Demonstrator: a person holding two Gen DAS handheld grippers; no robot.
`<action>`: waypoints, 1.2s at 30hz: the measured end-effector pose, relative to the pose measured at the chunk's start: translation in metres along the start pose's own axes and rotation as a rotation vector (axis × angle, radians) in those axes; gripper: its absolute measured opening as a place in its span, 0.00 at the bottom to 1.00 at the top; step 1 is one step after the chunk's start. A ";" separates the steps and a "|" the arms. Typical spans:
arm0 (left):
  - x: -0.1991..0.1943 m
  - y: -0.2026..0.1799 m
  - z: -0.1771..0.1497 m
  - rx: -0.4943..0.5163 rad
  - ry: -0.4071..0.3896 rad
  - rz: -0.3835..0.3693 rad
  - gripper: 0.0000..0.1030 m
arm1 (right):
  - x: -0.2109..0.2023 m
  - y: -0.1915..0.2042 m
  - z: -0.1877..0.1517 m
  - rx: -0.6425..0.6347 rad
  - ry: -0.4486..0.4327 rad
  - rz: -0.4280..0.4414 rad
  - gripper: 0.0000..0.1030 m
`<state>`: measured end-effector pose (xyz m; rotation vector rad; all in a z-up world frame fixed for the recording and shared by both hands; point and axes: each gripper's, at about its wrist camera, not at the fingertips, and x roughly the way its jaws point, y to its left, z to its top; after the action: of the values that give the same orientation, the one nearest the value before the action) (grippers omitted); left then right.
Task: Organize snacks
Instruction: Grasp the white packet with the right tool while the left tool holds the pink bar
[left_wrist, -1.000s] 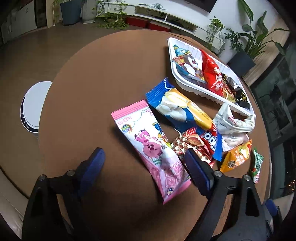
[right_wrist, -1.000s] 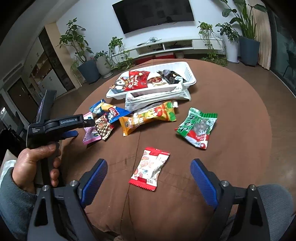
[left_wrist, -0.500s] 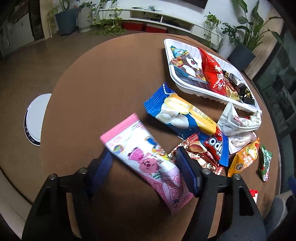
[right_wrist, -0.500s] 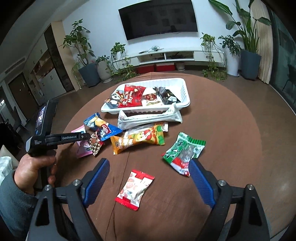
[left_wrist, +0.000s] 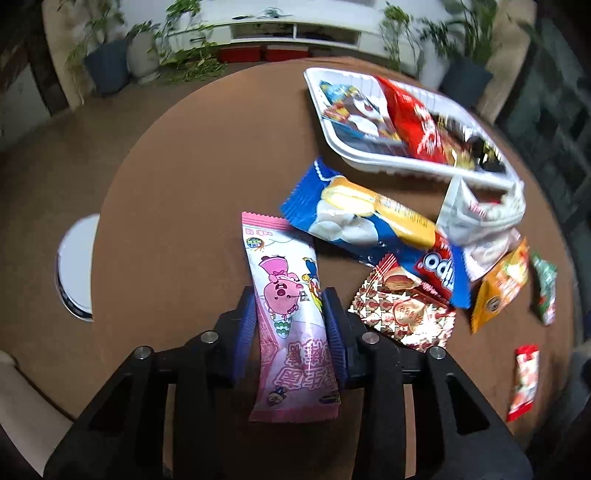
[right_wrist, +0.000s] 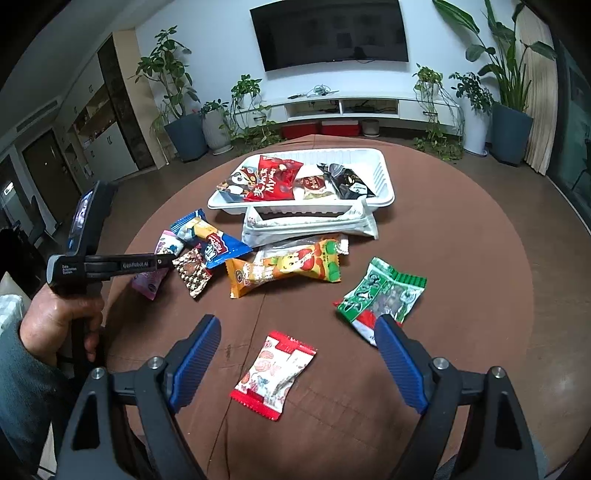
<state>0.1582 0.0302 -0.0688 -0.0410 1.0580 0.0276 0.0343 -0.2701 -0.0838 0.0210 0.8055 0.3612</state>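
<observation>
A pink snack packet (left_wrist: 284, 266) with a cartoon pig sits between the blue pads of my left gripper (left_wrist: 289, 295). The jaws are closing and the pads press on its two long sides. In the right wrist view that gripper (right_wrist: 162, 262) reaches over the pink packet (right_wrist: 168, 242) at the left of the pile. My right gripper (right_wrist: 297, 325) stands open above a small red and white packet (right_wrist: 275, 373), not touching it. The white tray (right_wrist: 384, 173) at the back of the table holds several packets.
Loose on the brown round table (right_wrist: 461, 258) lie a blue packet (left_wrist: 369, 225), a star-patterned packet (left_wrist: 402, 314), an orange packet (right_wrist: 284, 267), a green packet (right_wrist: 384, 291) and a white bag (right_wrist: 310, 225) against the tray. A hand (right_wrist: 62, 314) holds the left gripper.
My left gripper's jaws have come together around the pink packet, which turned from slanted to lengthwise between the pads. The right gripper stays open and has tilted up a little over the red and white packet.
</observation>
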 end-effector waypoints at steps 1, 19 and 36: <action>0.001 -0.003 0.001 0.018 0.000 0.012 0.33 | 0.001 -0.001 0.004 -0.021 -0.003 0.000 0.85; -0.014 0.018 -0.020 0.055 0.019 -0.110 0.25 | 0.118 0.035 0.099 -0.756 0.257 0.222 0.65; -0.018 0.023 -0.025 0.073 0.013 -0.139 0.25 | 0.171 0.032 0.110 -0.848 0.446 0.217 0.51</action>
<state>0.1262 0.0515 -0.0658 -0.0483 1.0664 -0.1375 0.2105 -0.1723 -0.1223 -0.7929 1.0362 0.9114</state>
